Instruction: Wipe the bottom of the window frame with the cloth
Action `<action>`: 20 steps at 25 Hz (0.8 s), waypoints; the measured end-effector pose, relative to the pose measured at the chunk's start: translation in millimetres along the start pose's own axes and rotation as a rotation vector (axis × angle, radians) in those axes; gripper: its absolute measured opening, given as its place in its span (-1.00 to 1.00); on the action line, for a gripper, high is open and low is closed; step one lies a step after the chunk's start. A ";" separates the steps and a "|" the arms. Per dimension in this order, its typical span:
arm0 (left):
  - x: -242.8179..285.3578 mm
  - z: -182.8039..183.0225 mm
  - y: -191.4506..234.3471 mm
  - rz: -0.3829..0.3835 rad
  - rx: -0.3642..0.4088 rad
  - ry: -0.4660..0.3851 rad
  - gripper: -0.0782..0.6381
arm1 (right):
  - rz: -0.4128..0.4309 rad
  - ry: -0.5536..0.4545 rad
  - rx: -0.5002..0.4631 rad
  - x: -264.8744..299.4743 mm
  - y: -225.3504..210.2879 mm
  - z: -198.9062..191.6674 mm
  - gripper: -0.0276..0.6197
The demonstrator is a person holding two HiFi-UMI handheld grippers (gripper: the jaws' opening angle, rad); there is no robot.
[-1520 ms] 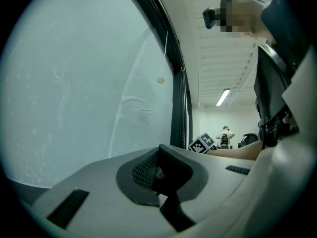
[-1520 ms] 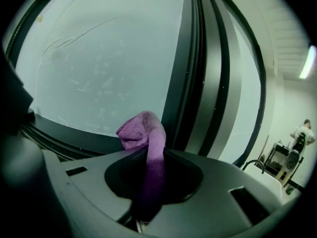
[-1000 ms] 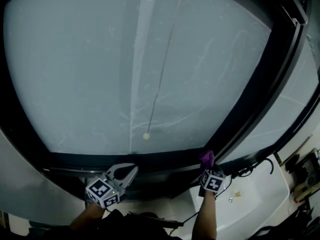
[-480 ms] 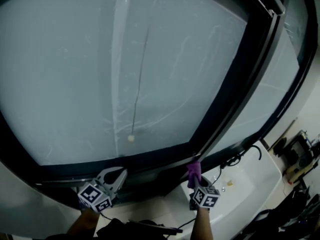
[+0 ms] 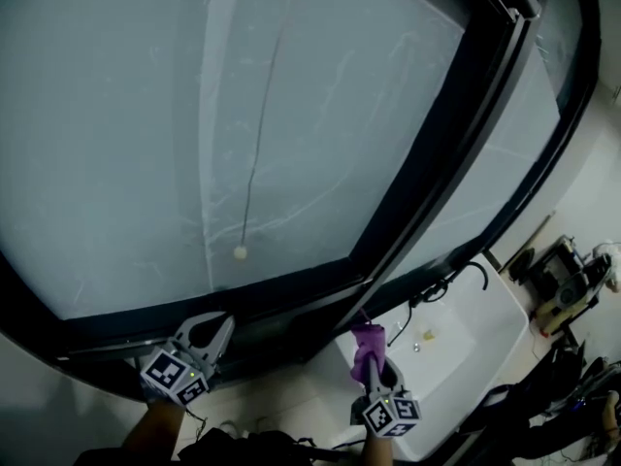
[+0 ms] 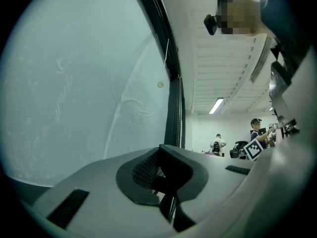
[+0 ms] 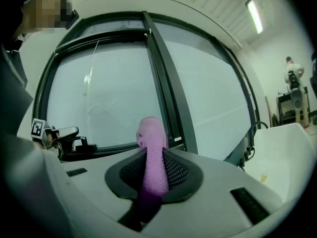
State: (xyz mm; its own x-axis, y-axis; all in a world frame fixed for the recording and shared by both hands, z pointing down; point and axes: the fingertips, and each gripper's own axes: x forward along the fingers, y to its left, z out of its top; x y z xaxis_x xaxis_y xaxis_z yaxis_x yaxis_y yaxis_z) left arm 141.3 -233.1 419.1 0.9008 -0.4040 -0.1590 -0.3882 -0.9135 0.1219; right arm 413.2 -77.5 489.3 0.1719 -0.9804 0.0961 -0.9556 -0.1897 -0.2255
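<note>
Frosted glass pane [image 5: 146,115] set in a dark window frame [image 5: 281,299], with two hand-held grippers near its bottom rail.
The pane fills the far side, and the frame's bottom rail runs along its near edge to an upright bar at the right. A white basin [image 5: 485,343] lies near right, past that bar. The left gripper [image 5: 215,326] sits at the left, just near of the bottom rail, its jaws closed together with nothing between them. The right gripper [image 5: 369,367] is at the foot of the upright bar, jaws clamped on a purple cloth [image 5: 367,343] that sticks up from them toward the rail; whether it touches cannot be told. A small bead [image 5: 240,252] hangs on a cord before the glass.
</note>
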 end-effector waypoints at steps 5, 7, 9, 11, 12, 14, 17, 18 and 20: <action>1.9 2.3 3.6 0.029 0.012 -0.006 -0.80 | -0.006 -0.014 -0.078 -1.2 10.8 7.2 -0.73; 3.6 1.8 3.4 0.051 0.031 0.016 -0.80 | 0.006 -0.016 -0.109 3.1 13.7 12.5 -0.73; 4.7 1.8 0.9 0.069 0.046 0.029 -0.80 | 0.028 -0.027 -0.124 7.4 14.7 19.1 -0.73; 4.8 2.5 -0.6 0.086 0.050 0.030 -0.80 | 0.055 -0.044 -0.133 11.0 15.6 26.2 -0.73; 4.9 3.4 -0.5 0.095 0.054 0.028 -0.80 | 0.069 -0.054 -0.141 13.2 16.1 29.5 -0.73; 5.6 7.4 -1.9 0.103 0.068 0.013 -0.80 | 0.091 -0.065 -0.153 18.3 16.0 34.3 -0.73; 6.0 16.3 -9.7 0.095 0.090 -0.014 -0.80 | 0.105 -0.060 -0.136 23.7 13.9 33.8 -0.73; 6.5 17.5 -11.3 0.096 0.100 -0.011 -0.80 | 0.109 -0.059 -0.128 24.6 13.5 32.8 -0.73; 8.2 17.9 -13.2 0.102 0.119 0.000 -0.80 | 0.118 -0.062 -0.116 25.5 12.8 32.4 -0.73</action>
State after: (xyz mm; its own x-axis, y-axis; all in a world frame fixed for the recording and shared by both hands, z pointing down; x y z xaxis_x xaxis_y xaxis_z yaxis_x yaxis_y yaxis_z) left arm 150.3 -225.3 398.6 0.8556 -0.4949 -0.1517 -0.4978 -0.8670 0.0208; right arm 413.1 -106.7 457.4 0.0682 -0.9976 0.0147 -0.9905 -0.0695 -0.1183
